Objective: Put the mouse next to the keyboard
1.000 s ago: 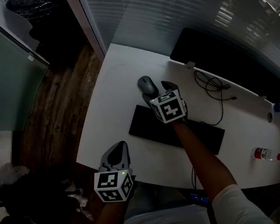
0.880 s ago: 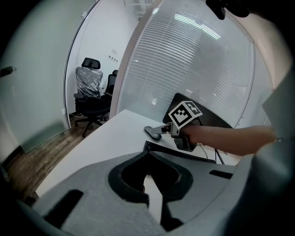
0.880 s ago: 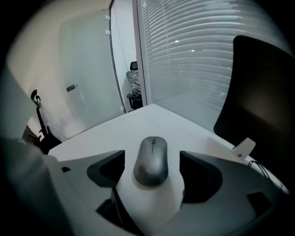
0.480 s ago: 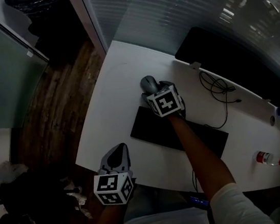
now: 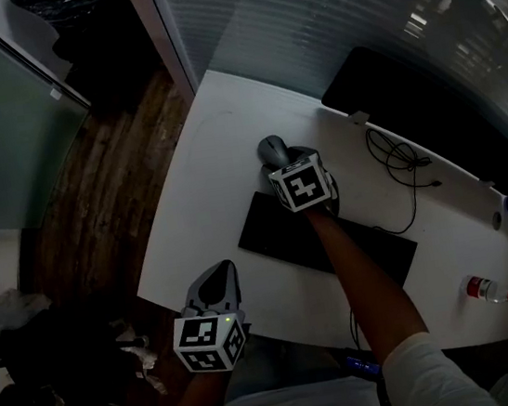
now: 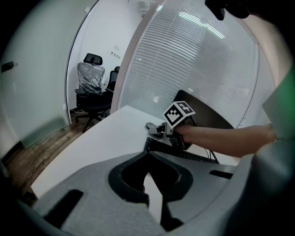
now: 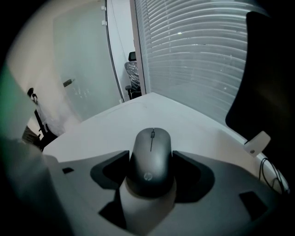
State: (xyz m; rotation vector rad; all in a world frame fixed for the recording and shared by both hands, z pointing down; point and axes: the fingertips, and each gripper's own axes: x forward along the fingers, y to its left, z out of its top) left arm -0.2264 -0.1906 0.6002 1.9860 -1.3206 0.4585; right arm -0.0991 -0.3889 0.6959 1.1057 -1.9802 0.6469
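Observation:
A dark grey mouse [image 5: 271, 150] [image 7: 151, 150] lies on the white desk [image 5: 205, 185], just beyond the far left corner of the black keyboard [image 5: 319, 235] [image 6: 184, 155]. My right gripper [image 5: 286, 161] [image 7: 151, 162] sits low over the mouse's rear half. One jaw stands on each side of the mouse, and the jaws are closing in on its flanks. My left gripper [image 5: 223, 271] [image 6: 147, 156] hovers at the desk's near edge, its jaws together with nothing between them.
A black monitor [image 5: 410, 110] stands at the back of the desk, with a looped cable [image 5: 396, 160] in front of it. A small bottle [image 5: 484, 284] lies at the right end. Blinds line the wall behind. An office chair [image 6: 90, 79] stands beyond the desk's left end.
My right gripper has slid forward and left until it straddles the mouse, which earlier lay just left of it. The left gripper has hardly moved.

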